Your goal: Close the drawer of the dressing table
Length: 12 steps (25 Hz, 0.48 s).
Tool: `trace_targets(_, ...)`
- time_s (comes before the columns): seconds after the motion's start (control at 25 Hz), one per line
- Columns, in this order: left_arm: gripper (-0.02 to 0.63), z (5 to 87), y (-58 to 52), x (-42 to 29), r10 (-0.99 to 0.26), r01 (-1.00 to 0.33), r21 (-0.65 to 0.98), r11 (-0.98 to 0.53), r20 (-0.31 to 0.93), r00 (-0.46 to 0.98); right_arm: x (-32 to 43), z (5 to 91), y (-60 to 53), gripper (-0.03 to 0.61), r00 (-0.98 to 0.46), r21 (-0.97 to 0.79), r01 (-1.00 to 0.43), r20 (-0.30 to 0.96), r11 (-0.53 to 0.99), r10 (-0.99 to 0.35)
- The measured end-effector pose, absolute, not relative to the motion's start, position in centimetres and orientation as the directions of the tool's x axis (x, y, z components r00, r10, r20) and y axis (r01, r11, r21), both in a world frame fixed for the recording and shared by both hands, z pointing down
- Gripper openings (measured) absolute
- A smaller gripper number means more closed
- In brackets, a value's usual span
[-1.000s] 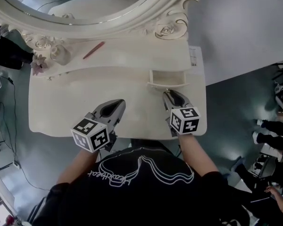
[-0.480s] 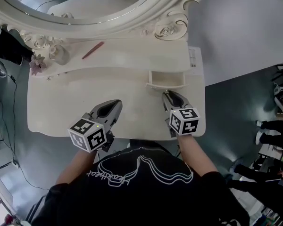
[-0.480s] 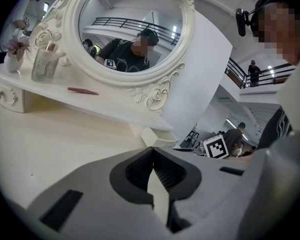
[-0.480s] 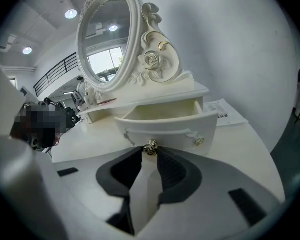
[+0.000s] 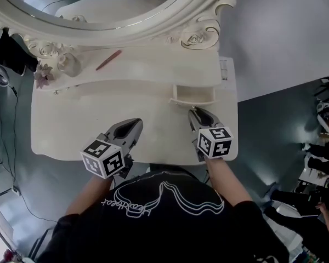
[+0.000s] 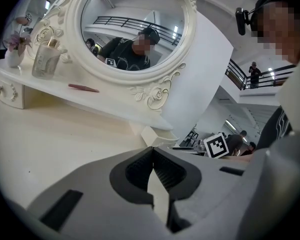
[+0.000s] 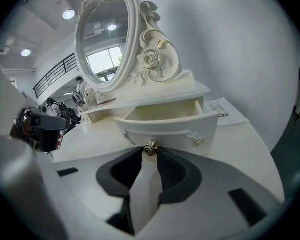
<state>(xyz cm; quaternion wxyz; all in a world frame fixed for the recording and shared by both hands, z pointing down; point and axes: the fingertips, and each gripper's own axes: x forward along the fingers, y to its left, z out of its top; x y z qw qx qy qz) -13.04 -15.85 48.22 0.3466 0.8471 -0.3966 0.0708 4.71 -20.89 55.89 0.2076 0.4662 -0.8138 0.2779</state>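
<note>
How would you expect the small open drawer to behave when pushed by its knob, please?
The drawer looks small, empty and rigid, so it should probably slide in lightly. The knob is tiny, rounded and shiny, held at the tips of the right tongs, so it may slip or twist.

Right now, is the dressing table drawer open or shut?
Open. The drawer stands pulled out, its inside showing from above, and the right gripper is closed on its gold knob.
</note>
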Motion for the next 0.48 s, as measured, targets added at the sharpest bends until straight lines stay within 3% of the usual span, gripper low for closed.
trace_targets(0.48,0.003,48.6,-16.3,-13.7,-0.635,-0.723,0.550,-0.418,0.393,0.665,4.5,55.2,-22.2,0.100,-0.477,-0.248,-0.875,0.592,0.416,-0.650)
